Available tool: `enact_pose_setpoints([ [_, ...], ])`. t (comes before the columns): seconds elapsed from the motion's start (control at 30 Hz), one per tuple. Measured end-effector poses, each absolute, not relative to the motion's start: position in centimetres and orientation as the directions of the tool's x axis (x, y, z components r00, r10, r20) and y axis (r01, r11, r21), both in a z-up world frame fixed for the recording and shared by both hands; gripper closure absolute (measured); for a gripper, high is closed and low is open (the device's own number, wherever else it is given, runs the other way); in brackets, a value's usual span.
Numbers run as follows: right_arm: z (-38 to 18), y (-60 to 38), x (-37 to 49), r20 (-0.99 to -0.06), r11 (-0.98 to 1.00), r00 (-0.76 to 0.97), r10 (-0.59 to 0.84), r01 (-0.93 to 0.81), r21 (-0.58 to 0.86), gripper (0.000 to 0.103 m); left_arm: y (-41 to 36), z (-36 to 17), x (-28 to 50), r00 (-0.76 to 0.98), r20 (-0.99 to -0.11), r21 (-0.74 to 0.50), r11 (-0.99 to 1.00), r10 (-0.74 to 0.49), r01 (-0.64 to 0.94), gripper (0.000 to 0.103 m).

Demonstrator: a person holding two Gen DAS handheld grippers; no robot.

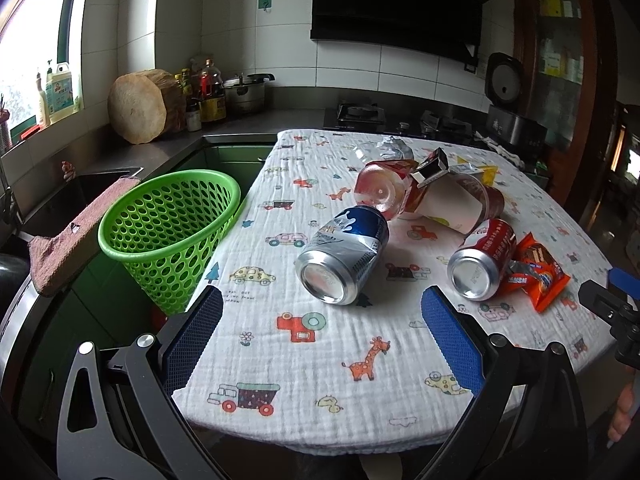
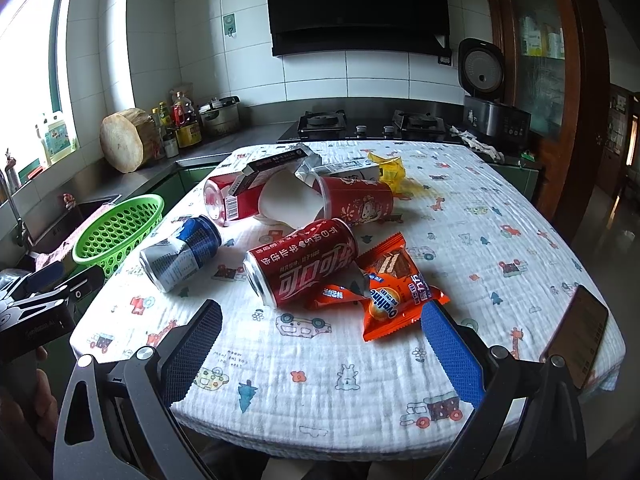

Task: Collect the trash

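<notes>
Trash lies on a table with a white patterned cloth (image 1: 320,360). A dented blue and silver can (image 1: 344,258) (image 2: 180,254) lies on its side. A red cola can (image 1: 482,260) (image 2: 302,266) lies next to orange snack wrappers (image 1: 536,270) (image 2: 394,292). Behind them are red cups (image 2: 352,200), a clear bottle (image 1: 380,194) and a small box. A green perforated basket (image 1: 172,232) (image 2: 120,232) stands off the table's left edge. My left gripper (image 1: 322,340) is open and empty, short of the blue can. My right gripper (image 2: 320,344) is open and empty, short of the cola can.
A phone (image 2: 576,336) lies at the table's right edge. A kitchen counter with a sink (image 1: 80,188), a wooden block (image 1: 138,106), bottles and a pot runs along the left and back. A gas stove (image 2: 360,124) and a rice cooker (image 2: 492,112) stand behind the table.
</notes>
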State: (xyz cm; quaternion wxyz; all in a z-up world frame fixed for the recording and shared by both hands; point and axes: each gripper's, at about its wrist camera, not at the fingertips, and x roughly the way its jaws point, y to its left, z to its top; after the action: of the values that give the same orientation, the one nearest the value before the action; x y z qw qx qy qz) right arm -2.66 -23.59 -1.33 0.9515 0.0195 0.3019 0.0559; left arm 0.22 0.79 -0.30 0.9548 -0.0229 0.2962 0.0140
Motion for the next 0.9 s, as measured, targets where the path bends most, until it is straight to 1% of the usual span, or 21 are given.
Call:
enact_pose_setpoints([
  [0.63, -1.6, -24.4, -2.1, -0.577, 0.994, 0.809, 0.111, -0.091, 0.064, 0.006, 0.6, -0.5, 1.0, 0.819, -0.574, -0.027, 0.999, 0.015, -0.037, 0.005],
  [0.9, -2.6, -25.9, -1.2, -0.595, 0.996, 0.799, 0.089, -0.073, 0.05, 0.006, 0.7, -1.1, 1.7, 0.812, -0.584, -0.023, 0.999, 0.018, -0.039, 0.005],
])
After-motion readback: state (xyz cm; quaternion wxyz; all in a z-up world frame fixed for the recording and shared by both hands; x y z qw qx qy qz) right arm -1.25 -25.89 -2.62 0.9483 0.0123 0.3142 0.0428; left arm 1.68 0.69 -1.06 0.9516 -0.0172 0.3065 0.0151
